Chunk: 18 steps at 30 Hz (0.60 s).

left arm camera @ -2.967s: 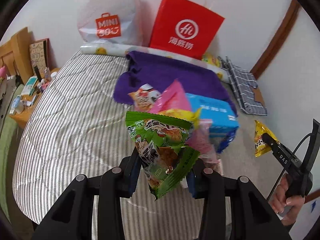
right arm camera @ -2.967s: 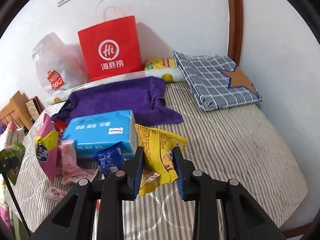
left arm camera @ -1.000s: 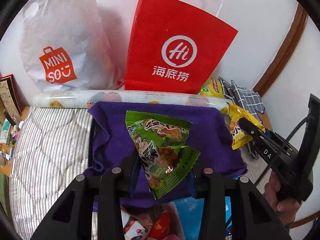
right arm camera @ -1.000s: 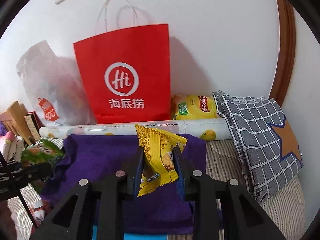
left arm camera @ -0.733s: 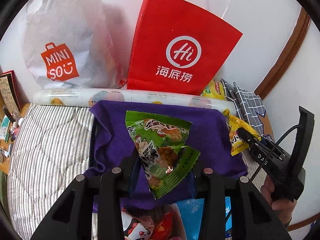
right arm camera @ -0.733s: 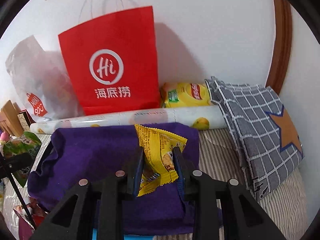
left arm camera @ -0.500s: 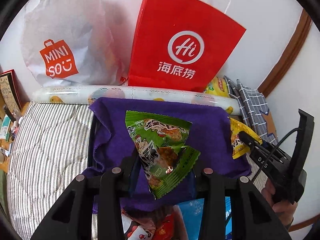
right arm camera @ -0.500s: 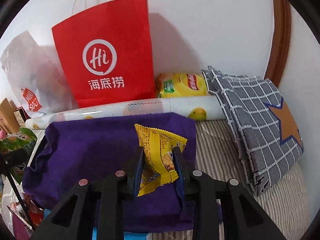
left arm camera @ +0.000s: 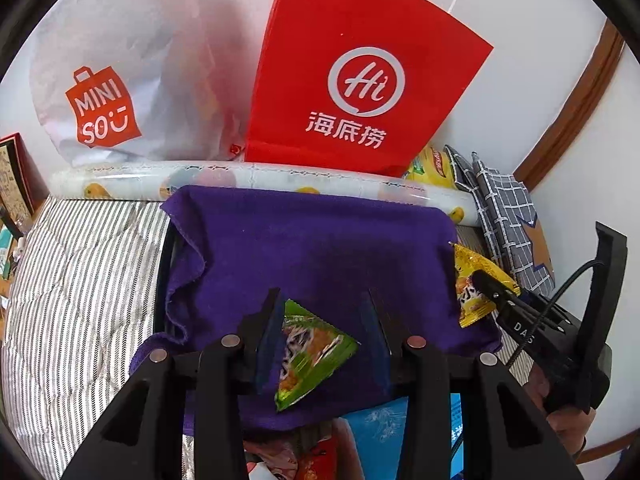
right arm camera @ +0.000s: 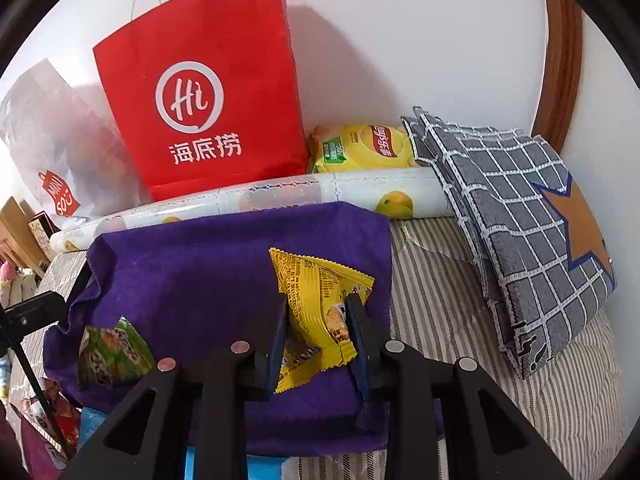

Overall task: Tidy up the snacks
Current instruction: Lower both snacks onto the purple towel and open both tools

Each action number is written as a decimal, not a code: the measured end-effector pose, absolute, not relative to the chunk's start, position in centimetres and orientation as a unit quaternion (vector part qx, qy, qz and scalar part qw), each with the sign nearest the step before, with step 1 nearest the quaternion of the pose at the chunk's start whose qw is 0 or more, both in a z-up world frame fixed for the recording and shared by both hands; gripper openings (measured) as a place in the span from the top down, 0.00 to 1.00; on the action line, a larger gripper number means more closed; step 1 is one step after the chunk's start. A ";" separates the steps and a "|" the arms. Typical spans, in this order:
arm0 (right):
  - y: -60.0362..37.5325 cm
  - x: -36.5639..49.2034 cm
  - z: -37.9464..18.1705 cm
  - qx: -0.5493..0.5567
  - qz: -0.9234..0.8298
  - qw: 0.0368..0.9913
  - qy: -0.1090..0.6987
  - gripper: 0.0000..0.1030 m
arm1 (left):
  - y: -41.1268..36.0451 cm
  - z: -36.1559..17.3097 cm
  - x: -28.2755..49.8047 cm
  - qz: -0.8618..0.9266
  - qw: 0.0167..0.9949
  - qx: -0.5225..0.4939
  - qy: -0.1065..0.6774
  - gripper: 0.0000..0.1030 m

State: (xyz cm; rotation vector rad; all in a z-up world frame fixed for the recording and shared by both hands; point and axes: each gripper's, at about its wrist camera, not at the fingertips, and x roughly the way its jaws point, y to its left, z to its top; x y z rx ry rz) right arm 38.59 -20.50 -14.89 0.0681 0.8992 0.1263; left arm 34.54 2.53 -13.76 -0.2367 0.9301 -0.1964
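The left gripper [left arm camera: 322,334] is positioned over the near edge of a purple terry cloth [left arm camera: 312,248] spread on a grey-and-white striped bed cover [left arm camera: 80,280]. Its jaws stand wide apart. A green triangular foil snack packet [left arm camera: 310,354] lies between them on the cloth, beside the left finger and clear of the right finger; contact with the left finger cannot be confirmed. In the right wrist view the same green packet [right arm camera: 114,354] rests on the near left part of the cloth [right arm camera: 208,280].

The right gripper [right arm camera: 320,340] is positioned over the right part of the cloth. Its jaws are narrow and clamp a yellow triangular foil snack packet [right arm camera: 316,308] at its lower half, with the packet's upper corners projecting above the fingers. In the left wrist view this yellow packet [left arm camera: 474,284] appears at the right edge of the cloth, gripped at the tip of the right gripper [left arm camera: 486,286].

At the far side of the cloth, a white roll printed with yellow fruit [right arm camera: 280,196] lies along the wall. Behind the roll stand a red paper carrier bag with a white circular logo [right arm camera: 208,92] and, to its left, a translucent white plastic bag with an orange logo [left arm camera: 116,80]. A yellow crisp bag [right arm camera: 360,148] lies to the right of the red bag. A grey checked cushion with a brown star [right arm camera: 520,220] leans at the far right. A light blue pack [left arm camera: 380,432] and further snack wrappers [left arm camera: 304,456] lie at the near edge of the cloth.
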 end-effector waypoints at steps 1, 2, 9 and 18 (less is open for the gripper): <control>-20.5 38.6 -14.9 0.032 0.061 0.898 0.434 0.73 | 2.5 -13.7 34.5 -0.096 0.882 -0.113 0.447 0.62; -20.5 38.6 -14.8 0.031 0.062 0.898 0.434 0.73 | 2.5 -13.7 34.5 -0.097 0.881 -0.114 0.448 0.62; -20.1 38.7 -15.0 0.020 0.064 0.897 0.438 0.73 | 2.6 -13.6 34.7 -0.098 0.879 -0.120 0.451 0.62; -19.7 38.8 -15.0 0.008 0.065 0.894 0.443 0.71 | 1.8 -13.1 34.5 -0.110 0.875 -0.110 0.459 0.46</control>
